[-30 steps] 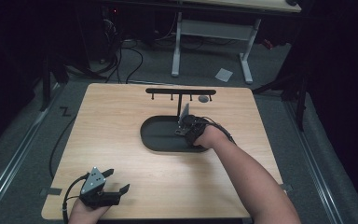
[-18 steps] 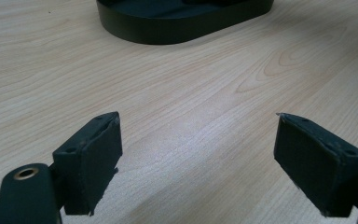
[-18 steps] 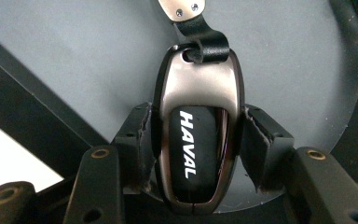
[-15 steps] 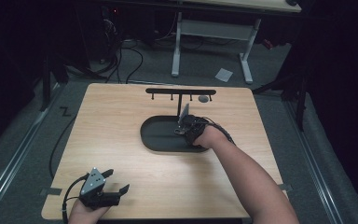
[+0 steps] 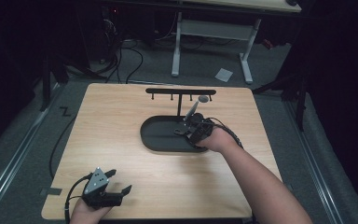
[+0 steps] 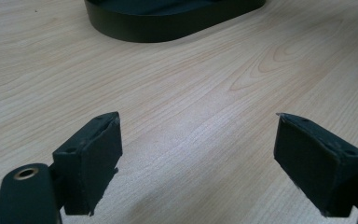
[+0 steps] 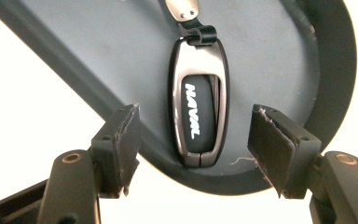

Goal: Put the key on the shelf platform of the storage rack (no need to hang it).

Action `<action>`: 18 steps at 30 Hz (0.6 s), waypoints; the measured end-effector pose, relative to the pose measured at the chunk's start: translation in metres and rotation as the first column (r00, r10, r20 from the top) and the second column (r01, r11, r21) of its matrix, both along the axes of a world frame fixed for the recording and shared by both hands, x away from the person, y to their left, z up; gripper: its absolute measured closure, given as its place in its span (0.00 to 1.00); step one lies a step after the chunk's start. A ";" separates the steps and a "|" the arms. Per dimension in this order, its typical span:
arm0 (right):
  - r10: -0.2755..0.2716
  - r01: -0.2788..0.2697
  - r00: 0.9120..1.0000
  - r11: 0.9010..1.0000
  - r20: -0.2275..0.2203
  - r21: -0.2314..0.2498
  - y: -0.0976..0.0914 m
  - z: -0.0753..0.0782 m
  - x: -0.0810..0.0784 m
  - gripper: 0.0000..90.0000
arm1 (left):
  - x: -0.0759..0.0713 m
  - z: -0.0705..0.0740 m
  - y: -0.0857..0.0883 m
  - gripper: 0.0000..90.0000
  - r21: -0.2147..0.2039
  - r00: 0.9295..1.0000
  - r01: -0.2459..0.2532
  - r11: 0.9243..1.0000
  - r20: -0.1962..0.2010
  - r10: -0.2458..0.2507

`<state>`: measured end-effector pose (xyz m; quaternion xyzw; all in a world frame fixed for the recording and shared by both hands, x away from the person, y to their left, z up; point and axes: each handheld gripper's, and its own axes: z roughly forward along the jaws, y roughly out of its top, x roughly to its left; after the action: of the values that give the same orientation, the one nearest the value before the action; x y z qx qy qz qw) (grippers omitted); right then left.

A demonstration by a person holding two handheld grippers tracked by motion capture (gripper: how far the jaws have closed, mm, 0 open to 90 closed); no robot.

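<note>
A dark key fob (image 7: pixel 199 121) with a silver frame and white lettering lies flat in the black oval tray (image 7: pixel 98 46), close to its rim. My right gripper (image 7: pixel 196 112) hangs open just above it, with one jaw on each side of the fob and neither touching it. From the high view, the right gripper (image 5: pixel 187 127) is over the right end of the tray (image 5: pixel 158 144), and the hand hides the fob. My left gripper (image 5: pixel 121 182) rests open at the table's front left corner, with bare wood between its jaws (image 6: pixel 198 116).
A black T-shaped rack (image 5: pixel 181 91) with several small hooks stands behind the tray, and a grey round piece (image 5: pixel 203 99) hangs near its right end. The tray's wall (image 6: pixel 168 23) lies ahead of the left gripper. Light wood table (image 5: pixel 121 116) all around.
</note>
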<state>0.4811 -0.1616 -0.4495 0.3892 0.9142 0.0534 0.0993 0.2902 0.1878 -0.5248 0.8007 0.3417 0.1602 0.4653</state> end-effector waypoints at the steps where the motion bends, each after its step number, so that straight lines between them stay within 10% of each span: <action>1: -0.007 0.006 1.000 1.000 0.019 0.018 -0.002 0.004 -0.006 0.39 | 0.000 0.000 0.000 0.18 0.001 1.000 0.001 1.000 0.000 -0.001; 10: 0.035 -0.059 0.981 0.991 0.192 0.118 -0.024 0.016 -0.052 0.40 | 0.001 -0.001 -0.002 0.18 0.005 1.000 0.003 1.000 -0.002 -0.003; 18: -0.071 -0.040 0.927 0.957 0.369 0.286 -0.061 -0.010 -0.112 0.40 | 0.002 -0.001 -0.001 0.18 0.003 1.000 -0.005 1.000 -0.002 0.005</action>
<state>0.3695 -0.2228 -0.4596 0.3892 0.8575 0.2587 0.2151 0.2918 0.1869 -0.5257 0.8008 0.3439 0.1610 0.4632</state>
